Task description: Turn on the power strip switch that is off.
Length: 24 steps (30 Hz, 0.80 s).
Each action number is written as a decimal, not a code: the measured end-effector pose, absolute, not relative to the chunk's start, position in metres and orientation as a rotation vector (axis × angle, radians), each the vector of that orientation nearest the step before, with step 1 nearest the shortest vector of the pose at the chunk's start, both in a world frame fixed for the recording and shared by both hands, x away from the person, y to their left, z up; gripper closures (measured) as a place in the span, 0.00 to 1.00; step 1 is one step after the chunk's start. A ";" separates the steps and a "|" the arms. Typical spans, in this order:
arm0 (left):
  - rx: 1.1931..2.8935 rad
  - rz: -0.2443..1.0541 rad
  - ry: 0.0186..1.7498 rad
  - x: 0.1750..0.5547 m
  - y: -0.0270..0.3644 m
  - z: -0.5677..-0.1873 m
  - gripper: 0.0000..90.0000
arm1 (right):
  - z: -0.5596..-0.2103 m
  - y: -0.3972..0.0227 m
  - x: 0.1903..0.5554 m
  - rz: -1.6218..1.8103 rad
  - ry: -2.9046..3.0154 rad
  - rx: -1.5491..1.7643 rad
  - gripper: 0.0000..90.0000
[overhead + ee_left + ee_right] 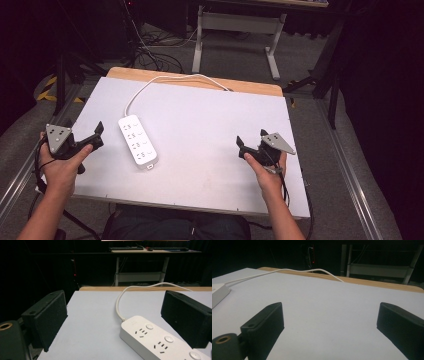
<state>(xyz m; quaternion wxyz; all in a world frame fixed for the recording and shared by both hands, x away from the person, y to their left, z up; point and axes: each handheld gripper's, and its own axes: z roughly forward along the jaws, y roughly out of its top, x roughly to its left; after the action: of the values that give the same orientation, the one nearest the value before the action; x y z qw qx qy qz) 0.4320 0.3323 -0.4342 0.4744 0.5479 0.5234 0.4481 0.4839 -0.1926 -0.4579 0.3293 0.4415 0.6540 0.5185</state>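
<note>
Strip (138, 141), white, four socket rows with buttons, lies flat on the white surface (210, 150), left of centre. Long axis runs from the far left toward the near right, slightly diagonal to the surface edges. Cord end points away from the person; cord (165, 80) leaves that far end, curves back toward the wooden far edge, then runs right along it and off the surface. Left tongs (85, 132) held in the left hand (62, 167) at the left edge of the surface, just beside the strip but apart from it; jaws spread wide, nothing between them. In the left gripper view the strip (160, 340) sits low and right, its near part passing under the right jaw, cord (125, 297) arcing away beyond. Right tongs (250, 140) held in the right hand (270, 172) near the right side, well apart from the strip; jaws likewise spread, bare surface (324, 310) between them. Right gripper view catches a strip corner (218, 293) at far left.
</note>
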 end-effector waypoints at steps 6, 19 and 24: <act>1.348 1.101 1.277 0.433 0.331 -0.434 0.09 | -0.458 -0.194 0.483 1.354 1.709 1.157 0.09; 1.346 1.116 1.274 0.434 0.330 -0.434 0.17 | -0.458 -0.194 0.482 1.355 1.709 1.160 0.09; 1.354 1.123 1.266 0.433 0.330 -0.434 0.27 | -0.458 -0.194 0.482 1.347 1.710 1.153 0.09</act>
<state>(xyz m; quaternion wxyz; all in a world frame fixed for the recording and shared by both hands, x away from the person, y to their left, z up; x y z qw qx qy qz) 0.4334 0.3297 -0.4339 0.4682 0.5522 0.5162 0.4577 0.4822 -0.1944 -0.4580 0.3325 0.4416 0.6546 0.5157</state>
